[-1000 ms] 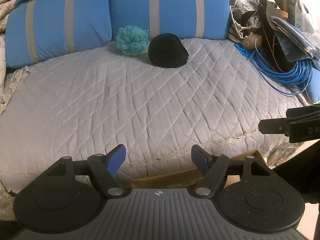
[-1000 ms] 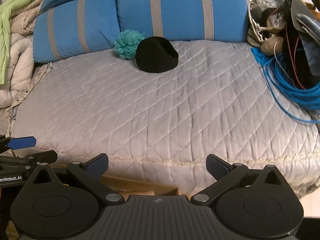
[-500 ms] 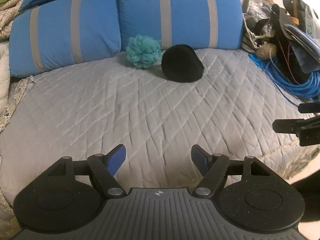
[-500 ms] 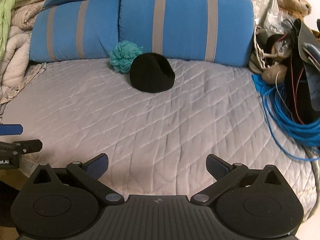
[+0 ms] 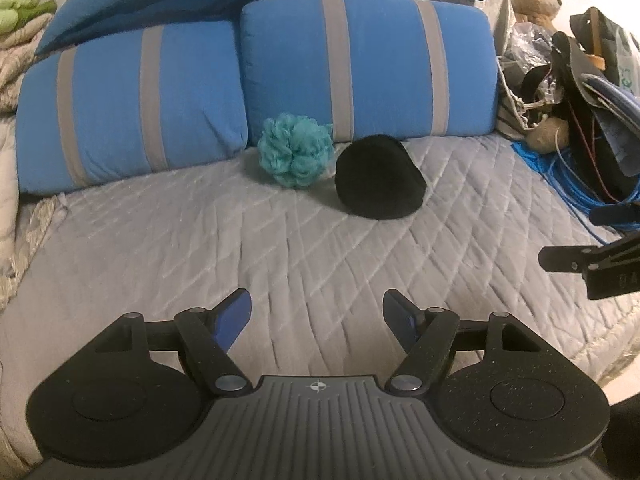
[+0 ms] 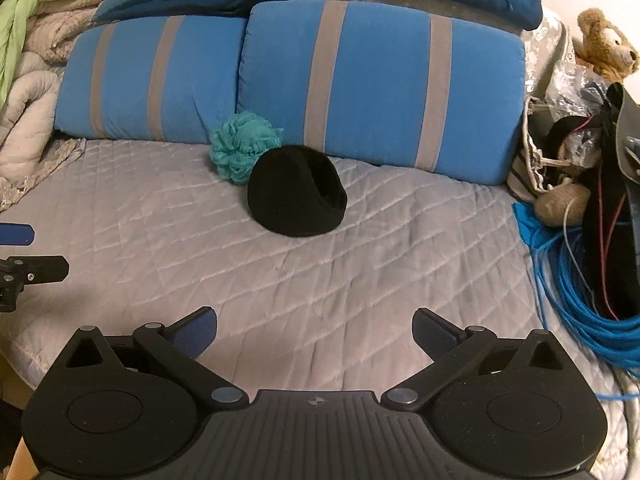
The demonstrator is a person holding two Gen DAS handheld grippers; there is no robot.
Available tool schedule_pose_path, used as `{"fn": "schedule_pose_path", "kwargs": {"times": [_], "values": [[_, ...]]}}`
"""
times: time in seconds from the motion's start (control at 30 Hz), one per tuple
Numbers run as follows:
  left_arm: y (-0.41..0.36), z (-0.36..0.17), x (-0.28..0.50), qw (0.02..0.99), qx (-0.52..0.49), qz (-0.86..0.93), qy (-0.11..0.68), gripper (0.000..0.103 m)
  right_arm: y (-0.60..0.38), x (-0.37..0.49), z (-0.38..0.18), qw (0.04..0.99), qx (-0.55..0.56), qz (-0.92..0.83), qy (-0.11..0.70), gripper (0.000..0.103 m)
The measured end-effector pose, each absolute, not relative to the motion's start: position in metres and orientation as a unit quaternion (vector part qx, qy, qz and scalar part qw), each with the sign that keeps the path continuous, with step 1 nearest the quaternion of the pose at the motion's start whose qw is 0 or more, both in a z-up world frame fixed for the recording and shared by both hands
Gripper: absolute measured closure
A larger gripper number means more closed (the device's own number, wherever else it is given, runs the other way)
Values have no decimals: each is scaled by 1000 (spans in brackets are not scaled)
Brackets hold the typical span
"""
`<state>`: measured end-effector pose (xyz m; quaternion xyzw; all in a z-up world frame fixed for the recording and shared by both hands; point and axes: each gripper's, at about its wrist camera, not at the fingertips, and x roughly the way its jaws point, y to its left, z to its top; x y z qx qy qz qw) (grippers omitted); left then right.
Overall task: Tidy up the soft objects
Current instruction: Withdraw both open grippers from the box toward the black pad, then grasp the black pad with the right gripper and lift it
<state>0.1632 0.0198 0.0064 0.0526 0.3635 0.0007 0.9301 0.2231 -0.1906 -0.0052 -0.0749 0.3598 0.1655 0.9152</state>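
Pouf and black cap sit touching near the back edge of the bed, against the striped pillows. We hold the left gripper over the front edge, its fingers spread wide with nothing between them. Our right gripper hovers beside it, likewise gaping and empty. Blue cable lies coiled at the right edge, a teddy bear behind it.
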Motion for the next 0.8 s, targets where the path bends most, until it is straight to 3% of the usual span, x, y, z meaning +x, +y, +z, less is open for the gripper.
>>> {"fn": "schedule_pose_path", "kwargs": {"times": [0.8], "values": [[21,-16,215,913,74,-38,399,31,-132,319,-55,894,-144,243,347,0]]}}
